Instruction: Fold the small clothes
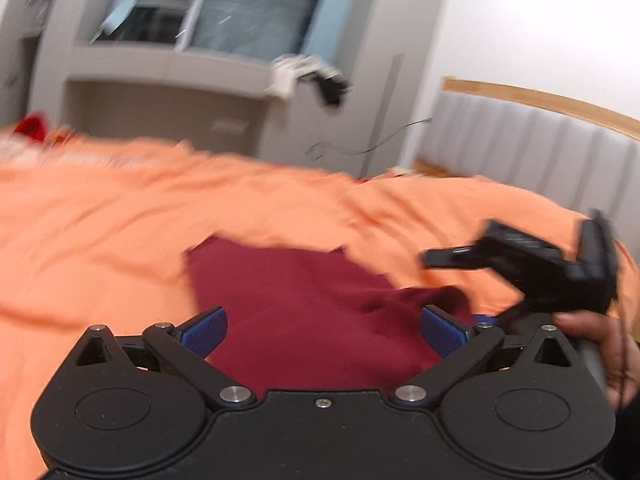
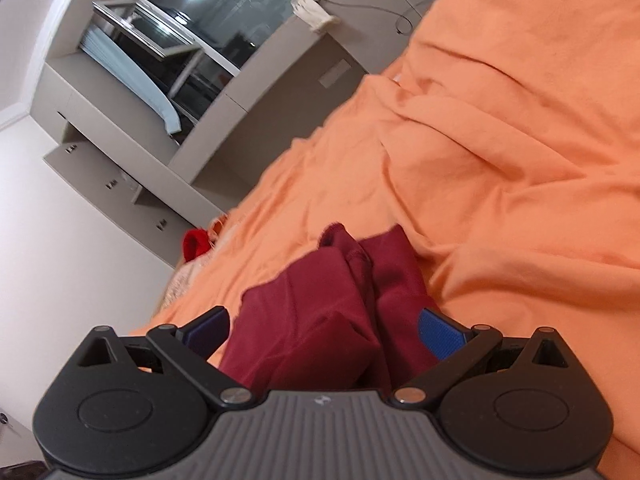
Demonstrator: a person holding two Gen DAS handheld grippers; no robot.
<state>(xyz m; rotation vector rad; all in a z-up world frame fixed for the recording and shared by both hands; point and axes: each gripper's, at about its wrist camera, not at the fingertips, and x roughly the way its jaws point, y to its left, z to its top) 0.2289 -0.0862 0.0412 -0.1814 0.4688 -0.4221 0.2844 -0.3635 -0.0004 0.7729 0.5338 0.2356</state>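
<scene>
The dark red garment [image 2: 332, 312] lies bunched on the orange bedsheet [image 2: 500, 140], directly ahead of both grippers. We judge the fold to be at an early or intermediate step: the cloth is doubled over itself with a hemmed edge uppermost, but no neat rectangle is formed. The left gripper [image 1: 323, 330] has its jaws spread wide with the garment [image 1: 304, 300] between and beyond the blue pads [image 1: 204, 330], and grips nothing. The right gripper [image 2: 323, 330] is likewise spread wide, cloth lying between its fingers but not pinched. The next move calls for each gripper to close on an edge or corner, lift it and carry it across, keeping the layers aligned. The left view alone shows the right gripper from outside [image 1: 532, 264], with the hand [image 1: 600, 352] holding it, and the padded headboard [image 1: 540, 140]; it is motion-blurred. The right view alone shows the garment's folds and seam sharply, and a bright red item [image 2: 196, 242] at the bed's far edge.
</scene>
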